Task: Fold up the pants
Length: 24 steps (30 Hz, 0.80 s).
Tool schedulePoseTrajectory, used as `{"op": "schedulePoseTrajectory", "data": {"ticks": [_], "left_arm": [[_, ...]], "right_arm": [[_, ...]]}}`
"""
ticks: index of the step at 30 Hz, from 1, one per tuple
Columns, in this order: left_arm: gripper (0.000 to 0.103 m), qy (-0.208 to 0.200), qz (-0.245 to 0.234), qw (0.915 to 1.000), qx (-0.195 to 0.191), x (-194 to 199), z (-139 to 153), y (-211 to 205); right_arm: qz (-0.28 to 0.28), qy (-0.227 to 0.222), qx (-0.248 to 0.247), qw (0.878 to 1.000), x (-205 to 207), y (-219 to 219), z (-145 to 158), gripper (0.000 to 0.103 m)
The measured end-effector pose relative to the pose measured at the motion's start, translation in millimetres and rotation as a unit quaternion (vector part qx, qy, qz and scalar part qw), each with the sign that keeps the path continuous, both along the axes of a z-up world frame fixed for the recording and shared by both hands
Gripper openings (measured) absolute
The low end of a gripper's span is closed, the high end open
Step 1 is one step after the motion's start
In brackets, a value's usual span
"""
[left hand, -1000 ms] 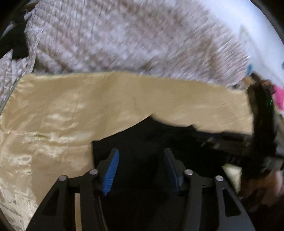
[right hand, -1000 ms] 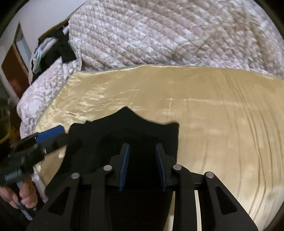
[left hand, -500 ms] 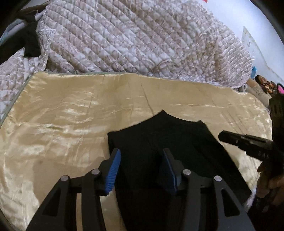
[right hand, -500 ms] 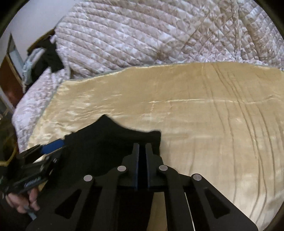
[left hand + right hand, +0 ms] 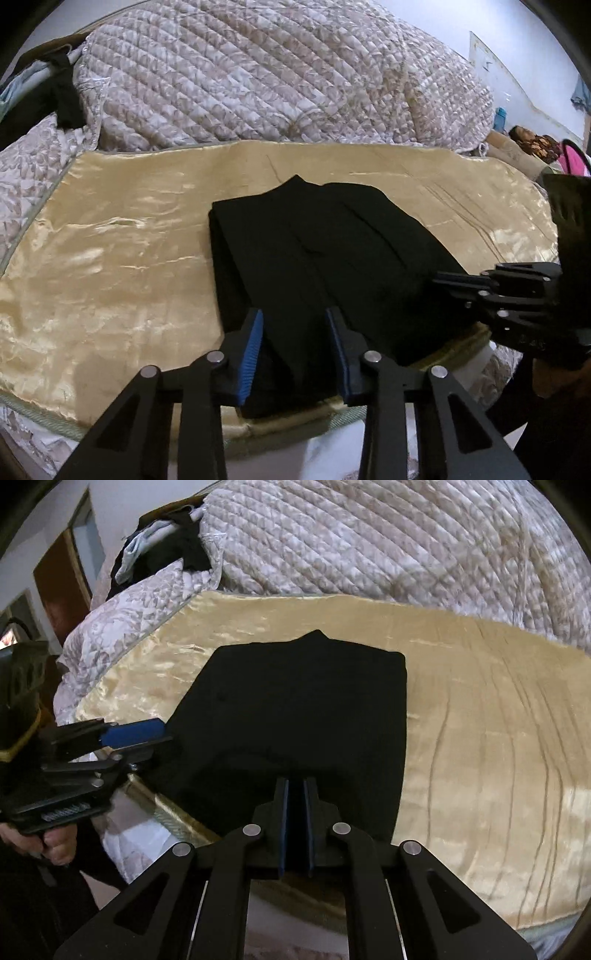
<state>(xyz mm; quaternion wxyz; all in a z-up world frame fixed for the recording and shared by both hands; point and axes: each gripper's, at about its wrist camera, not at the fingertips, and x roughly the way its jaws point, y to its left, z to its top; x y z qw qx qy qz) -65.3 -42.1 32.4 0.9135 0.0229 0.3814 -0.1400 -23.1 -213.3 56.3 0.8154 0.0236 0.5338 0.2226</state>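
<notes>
Golden satin sheet [image 5: 110, 258] bears folded black pants [image 5: 317, 251], quilted comforter [image 5: 258, 81] behind

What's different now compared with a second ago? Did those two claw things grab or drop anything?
The right gripper closed its fingers from open to nearly shut; whether it pinches the near edge of the black pants is unclear. Both grippers pulled back toward the bed's edge, so the folded pants now show as a whole, flat bundle. The left gripper stayed open over the pants. The gold sheet and quilt stayed put.
</notes>
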Motion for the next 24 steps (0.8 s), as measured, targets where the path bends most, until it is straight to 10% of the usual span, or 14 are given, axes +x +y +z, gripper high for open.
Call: {"op": "schedulePoseTrajectory", "data": {"ticks": [24], "left_arm": [[0.049, 0.077, 0.032, 0.9915, -0.100, 70.4, 6.7, 43.6]], "right_arm": [[-0.058, 0.044, 0.052, 0.996, 59.3, -43.6, 10.3, 0.014]]}}
